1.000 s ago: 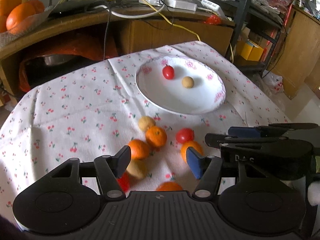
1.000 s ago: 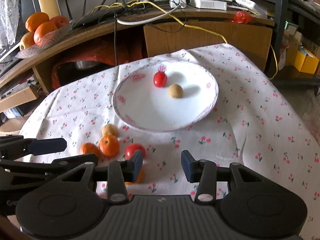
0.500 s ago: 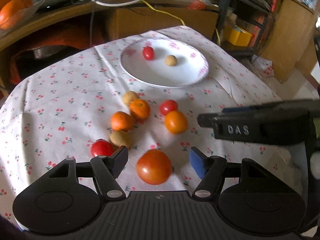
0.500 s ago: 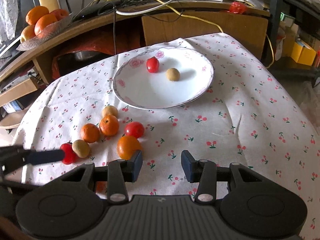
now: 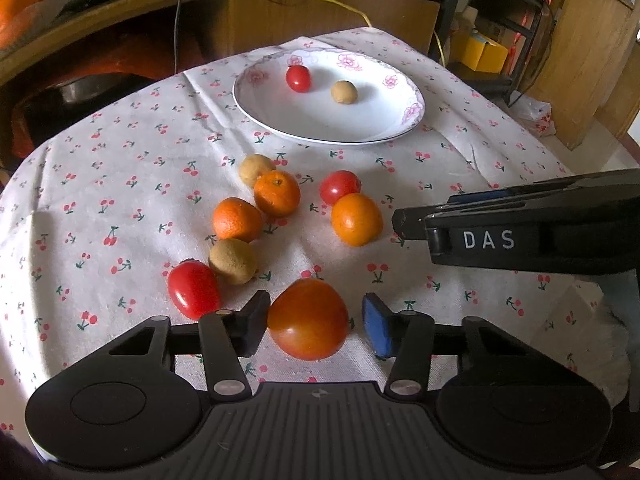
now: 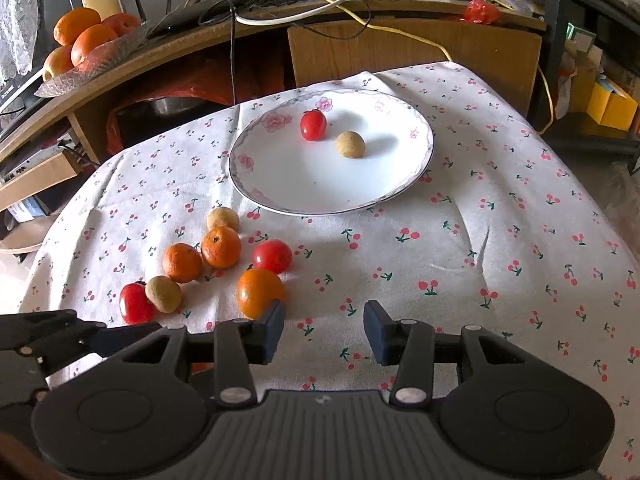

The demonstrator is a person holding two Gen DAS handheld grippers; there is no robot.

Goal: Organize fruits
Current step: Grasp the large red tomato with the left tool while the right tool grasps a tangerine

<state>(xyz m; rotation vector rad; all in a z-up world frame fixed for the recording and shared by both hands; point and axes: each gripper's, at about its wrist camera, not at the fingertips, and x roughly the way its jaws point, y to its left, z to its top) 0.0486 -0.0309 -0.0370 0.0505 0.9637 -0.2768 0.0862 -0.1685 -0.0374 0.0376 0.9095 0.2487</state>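
The big tomato (image 5: 308, 319) is seen on the cloth (image 5: 120, 184) of the tabletop, directly between the pads of the left claw (image 5: 314, 326), at the near edge of the loose fruit. The left claw's jaws are closing around it: the left pad looks to be touching its side, while a narrow gap remains at the blue pad (image 5: 376, 326). No clear long axis is shown; it is roundish, slightly pointed toward the far side. The left claw is judged far nearer than the right claw (image 6: 323, 330), which is held spread and empty just beside an orange (image 6: 259, 293).

Beyond lies the plate (image 5: 392, 128), in which 1 small tomato (image 5: 298, 78) and 1 brown fruit (image 5: 343, 92) are held. 7 smaller fruits are scattered between tomato and plate.
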